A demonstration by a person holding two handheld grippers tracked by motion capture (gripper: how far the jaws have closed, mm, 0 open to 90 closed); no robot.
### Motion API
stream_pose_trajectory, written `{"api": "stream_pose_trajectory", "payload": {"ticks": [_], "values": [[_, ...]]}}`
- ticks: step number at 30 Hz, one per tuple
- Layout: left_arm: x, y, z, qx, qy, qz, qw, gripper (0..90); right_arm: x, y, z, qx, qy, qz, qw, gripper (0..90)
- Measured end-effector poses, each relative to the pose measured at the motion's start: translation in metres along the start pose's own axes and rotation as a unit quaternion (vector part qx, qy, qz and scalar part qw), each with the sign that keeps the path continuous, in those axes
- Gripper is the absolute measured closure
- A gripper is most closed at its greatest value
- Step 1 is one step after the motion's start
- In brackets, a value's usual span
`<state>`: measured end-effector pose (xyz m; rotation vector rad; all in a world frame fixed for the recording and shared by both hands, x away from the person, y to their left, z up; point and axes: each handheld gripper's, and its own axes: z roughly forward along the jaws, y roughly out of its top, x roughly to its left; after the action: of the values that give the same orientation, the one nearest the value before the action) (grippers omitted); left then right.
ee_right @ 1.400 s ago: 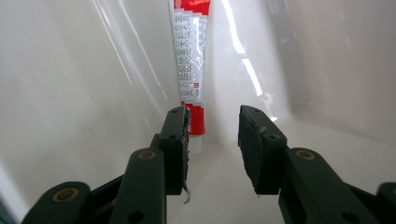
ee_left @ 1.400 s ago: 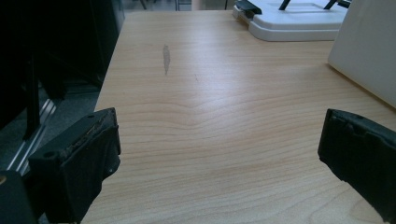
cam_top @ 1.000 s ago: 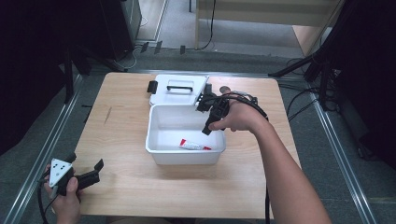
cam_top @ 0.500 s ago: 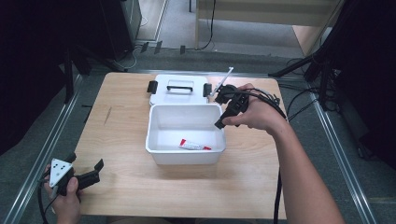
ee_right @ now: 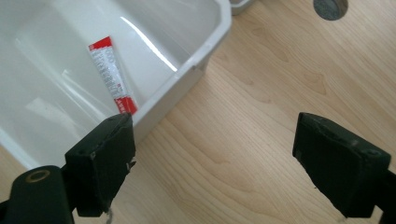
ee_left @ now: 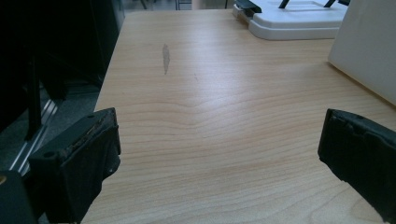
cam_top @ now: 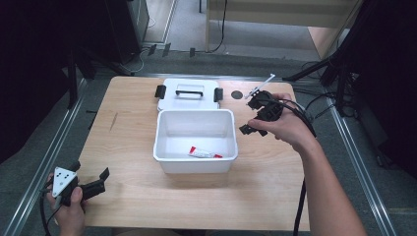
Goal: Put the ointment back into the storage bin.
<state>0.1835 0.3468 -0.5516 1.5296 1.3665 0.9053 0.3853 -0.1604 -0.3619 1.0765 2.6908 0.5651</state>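
Jaws spread wide and empty on my left gripper (cam_top: 101, 180), low at the desk's (cam_top: 128, 206) near corner. Farther in, my right gripper (cam_top: 253, 114), equally wide and holding nothing, hovers just beside the white bin (cam_top: 195, 169) where a red-and-white tube (ee_right: 110, 72) lies. Beyond sits the lid (cam_top: 188, 93).

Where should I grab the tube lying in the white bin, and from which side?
Grip the tube across its flat body mid-length, coming straight down from above. It lies flat on the bin floor close to the near wall, so a side approach looks blocked; the open right claw is nearest.
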Motion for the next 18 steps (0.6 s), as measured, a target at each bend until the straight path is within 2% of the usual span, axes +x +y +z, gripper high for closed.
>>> {"api": "stream_pose_trajectory", "payload": {"ticks": [4, 5, 7, 11, 14, 16, 17, 18], "values": [[0.000, 0.000, 0.000, 0.000, 0.000, -0.001, 1.0000, 0.0, -0.011, -0.016, 0.003, -0.029, -0.007, 0.034, 0.9990, 13.3], [0.000, 0.000, 0.000, 0.000, 0.000, 0.000, 1.0000, 0.0, -0.014, -0.022, 0.005, -0.036, -0.020, 0.047, 0.9981, 13.3], [0.000, 0.000, 0.000, 0.000, 0.000, 0.000, 1.0000, 0.0, -0.017, -0.031, 0.007, -0.046, -0.031, 0.062, 0.9965, 13.2], [0.000, 0.000, 0.000, 0.000, 0.000, 0.001, 1.0000, 0.0, -0.023, -0.048, 0.013, -0.063, -0.045, 0.092, 0.9928, 7.9], [0.000, 0.000, 0.000, 0.001, 0.000, 0.002, 1.0000, 0.0, -0.027, -0.063, 0.015, -0.080, -0.053, 0.119, 0.9883, 2.4], [0.000, 0.000, 0.000, 0.001, 0.000, 0.002, 1.0000, 0.0, -0.028, -0.070, 0.016, -0.092, -0.059, 0.128, 0.9857, 1.8], [0.000, 0.000, 0.000, 0.001, 0.000, 0.002, 1.0000, 0.0, -0.028, -0.070, 0.016, -0.092, -0.059, 0.128, 0.9857, 1.8], [0.000, 0.000, 0.000, 0.002, 0.000, 0.003, 1.0000, 0.0, -0.028, -0.078, 0.017, -0.107, -0.068, 0.133, 0.9830, 0.7]]}}
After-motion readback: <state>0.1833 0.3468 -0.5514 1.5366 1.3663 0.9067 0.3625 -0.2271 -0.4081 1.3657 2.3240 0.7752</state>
